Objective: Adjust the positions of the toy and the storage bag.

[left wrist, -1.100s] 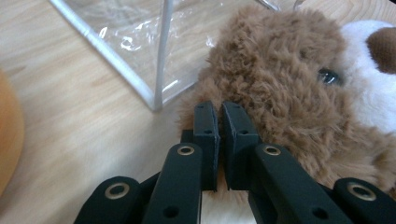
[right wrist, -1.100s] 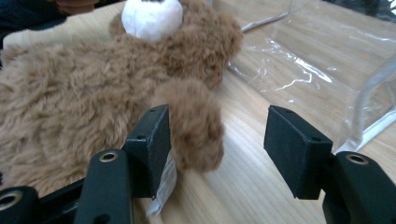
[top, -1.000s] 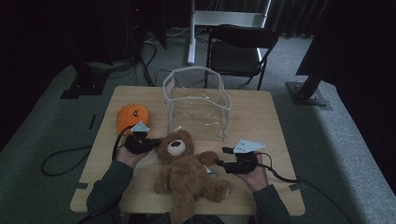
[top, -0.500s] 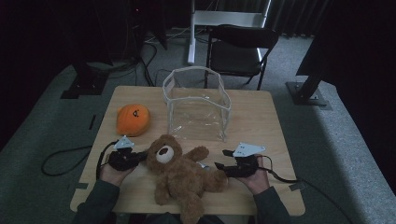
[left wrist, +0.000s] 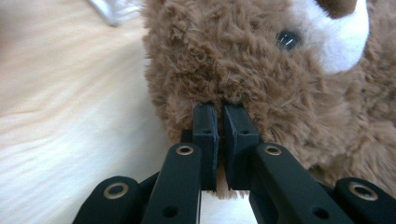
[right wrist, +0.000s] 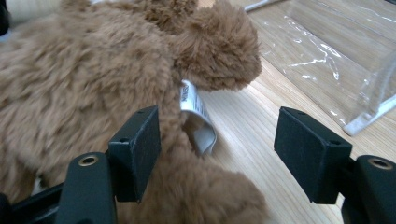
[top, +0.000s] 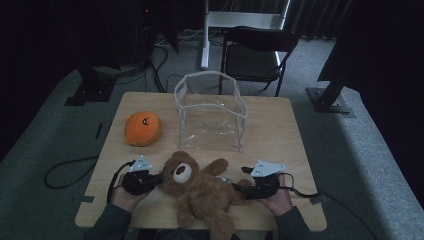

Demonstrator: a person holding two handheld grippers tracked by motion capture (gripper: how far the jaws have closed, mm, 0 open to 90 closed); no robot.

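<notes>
A brown teddy bear [top: 200, 192] lies on its back near the front edge of the wooden table [top: 280, 135]. My left gripper [top: 159, 179] is at the bear's head, and in the left gripper view my left gripper [left wrist: 220, 112] is shut on a tuft of head fur on the bear [left wrist: 261, 70]. My right gripper [top: 235, 188] is at the bear's other side. My right gripper [right wrist: 224, 140] has just been opening: one jaw lies against the bear [right wrist: 93, 79], the other stands clear over bare wood. A white tag [right wrist: 194, 109] hangs between the jaws.
A clear plastic bag [top: 212, 112] stands open at mid-table, just behind the bear; its corner [right wrist: 336, 56] is close to my right jaw. An orange pumpkin plush [top: 143, 128] lies at the left. A black chair [top: 257, 52] stands beyond the far edge.
My left gripper has pulled back toward the near edge and slightly left, dragging the bear's head with it. The right gripper's jaws have spread wider apart while that hand stayed put.
</notes>
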